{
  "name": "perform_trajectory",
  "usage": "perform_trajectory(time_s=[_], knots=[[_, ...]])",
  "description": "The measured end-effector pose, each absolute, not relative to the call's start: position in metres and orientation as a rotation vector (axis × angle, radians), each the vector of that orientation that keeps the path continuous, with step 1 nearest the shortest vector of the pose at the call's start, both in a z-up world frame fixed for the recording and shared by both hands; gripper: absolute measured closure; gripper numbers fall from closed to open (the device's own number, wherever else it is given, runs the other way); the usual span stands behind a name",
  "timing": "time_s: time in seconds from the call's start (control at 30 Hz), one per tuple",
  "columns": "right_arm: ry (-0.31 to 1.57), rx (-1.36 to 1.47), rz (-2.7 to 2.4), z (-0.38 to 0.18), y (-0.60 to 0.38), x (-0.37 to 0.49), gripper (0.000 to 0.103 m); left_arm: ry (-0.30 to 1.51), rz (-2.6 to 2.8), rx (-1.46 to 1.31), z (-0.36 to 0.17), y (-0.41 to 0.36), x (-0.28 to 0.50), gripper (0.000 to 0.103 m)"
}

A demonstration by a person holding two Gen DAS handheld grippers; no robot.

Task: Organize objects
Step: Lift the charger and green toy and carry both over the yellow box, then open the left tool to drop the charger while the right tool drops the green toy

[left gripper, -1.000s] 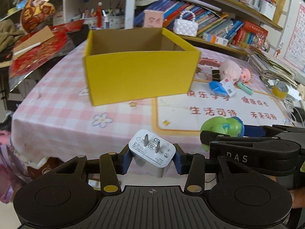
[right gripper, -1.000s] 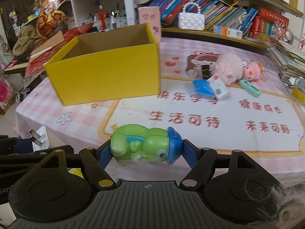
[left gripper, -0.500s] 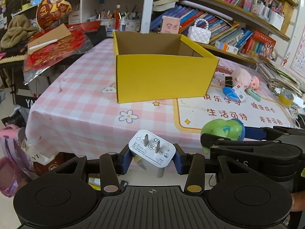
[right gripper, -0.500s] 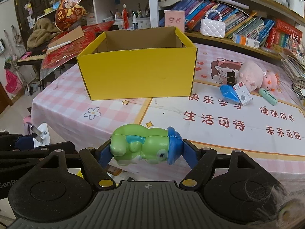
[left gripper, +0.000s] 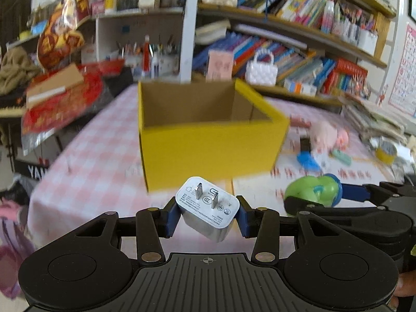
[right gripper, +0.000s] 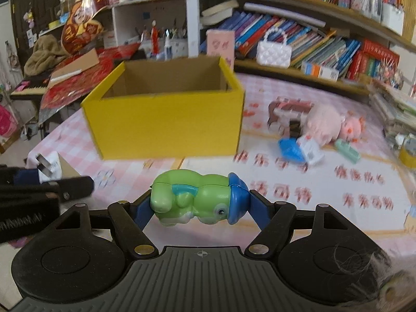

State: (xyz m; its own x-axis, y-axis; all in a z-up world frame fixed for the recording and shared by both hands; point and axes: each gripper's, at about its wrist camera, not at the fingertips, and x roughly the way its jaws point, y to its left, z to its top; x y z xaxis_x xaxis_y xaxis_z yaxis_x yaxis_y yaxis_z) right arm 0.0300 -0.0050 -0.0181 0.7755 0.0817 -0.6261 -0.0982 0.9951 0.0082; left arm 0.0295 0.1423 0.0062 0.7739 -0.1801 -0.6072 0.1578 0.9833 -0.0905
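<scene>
My left gripper (left gripper: pixel 207 214) is shut on a white charger plug (left gripper: pixel 207 206), prongs facing up, held in the air in front of an open yellow cardboard box (left gripper: pixel 208 145). My right gripper (right gripper: pixel 199 204) is shut on a green toy with a blue cap (right gripper: pixel 197 197), also short of the box (right gripper: pixel 166 127). The box stands on a pink checked tablecloth (right gripper: pixel 312 195) and looks empty inside. The toy shows at the right of the left wrist view (left gripper: pixel 312 191); the plug shows at the left of the right wrist view (right gripper: pixel 49 166).
To the right of the box lie a pink plush pig (right gripper: pixel 330 124), a blue item (right gripper: pixel 290 149), a small white box (right gripper: pixel 310 150), a mint item (right gripper: pixel 347 150) and a tape roll (left gripper: pixel 386 152). Bookshelves (right gripper: pixel 312 41) stand behind. Red papers (left gripper: pixel 59 104) lie at left.
Both grippers have risen and moved closer to the yellow box, still holding the plug and the toy. The view now looks down into the box's opening.
</scene>
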Motion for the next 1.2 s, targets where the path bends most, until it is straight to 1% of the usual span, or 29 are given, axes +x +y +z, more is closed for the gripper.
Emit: perform_trajectory(time_s=[0.2,0.47,0.7,0.87,0.97,1.2], knots=[[0.561,-0.015,0.090,0.013,-0.019,0.081,0.030,0.551,-0.159,0.003,0.033,0.136,0.069,0.060],[0.491,-0.004,0.115,0.030,-0.028,0.151,0.030,0.549,-0.133,0.002,0.032,0.124,0.126,0.060],[0.530,-0.017,0.180,0.019,-0.024,0.198,0.030,0.607,-0.098,0.014,0.016,0.121,0.162,0.060],[0.610,-0.060,0.267,0.005,-0.012,0.226,0.030,0.664,-0.080,0.025,-0.001,0.119,0.180,0.060],[0.609,-0.117,0.301,-0.002,-0.003,0.234,0.029,0.699,-0.076,0.028,-0.010,0.117,0.187,0.060],[0.681,-0.211,0.381,-0.014,0.008,0.258,0.029,0.733,-0.087,0.008,-0.019,0.115,0.195,0.060]])
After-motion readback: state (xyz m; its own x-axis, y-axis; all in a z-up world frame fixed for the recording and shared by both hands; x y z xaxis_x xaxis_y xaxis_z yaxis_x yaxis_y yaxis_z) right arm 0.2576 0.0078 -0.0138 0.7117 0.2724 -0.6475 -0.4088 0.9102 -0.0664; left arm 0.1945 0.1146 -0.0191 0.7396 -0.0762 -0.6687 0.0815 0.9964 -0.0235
